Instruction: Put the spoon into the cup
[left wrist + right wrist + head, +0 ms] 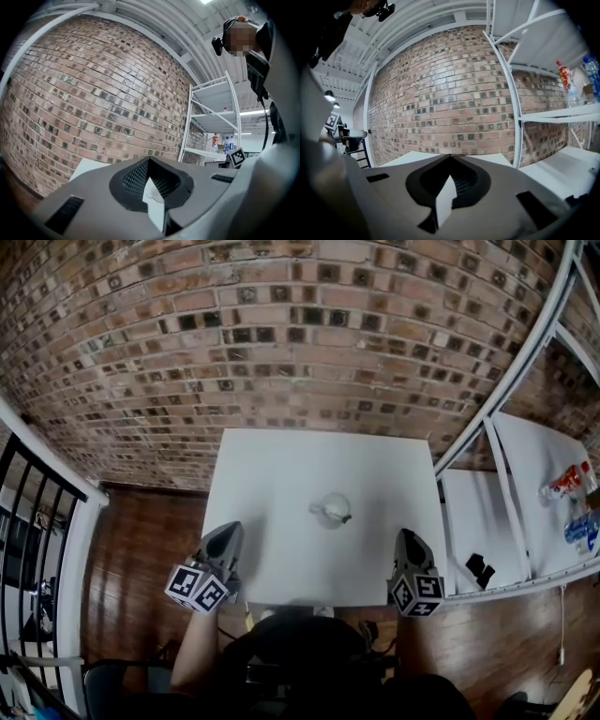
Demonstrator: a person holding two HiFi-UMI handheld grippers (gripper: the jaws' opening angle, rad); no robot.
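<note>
A small pale cup point(330, 510) stands at the middle of the white table point(272, 465); a thin dark piece at its right rim looks like the spoon point(345, 517), too small to tell for sure. My left gripper point(228, 532) hovers over the table's front left corner, my right gripper point(407, 538) over the front right, both well short of the cup. In the left gripper view the left gripper point(149, 160) has its jaws closed to a point with nothing between them. The right gripper point(450, 156) looks the same in its own view. Neither gripper view shows the cup.
A brick wall point(281, 334) rises behind the table. A white shelf rack point(506, 493) stands to the right with bottles point(567, 484) and a small black item point(479, 569) on it. A black railing point(37, 493) runs along the left, over a wooden floor point(141, 549).
</note>
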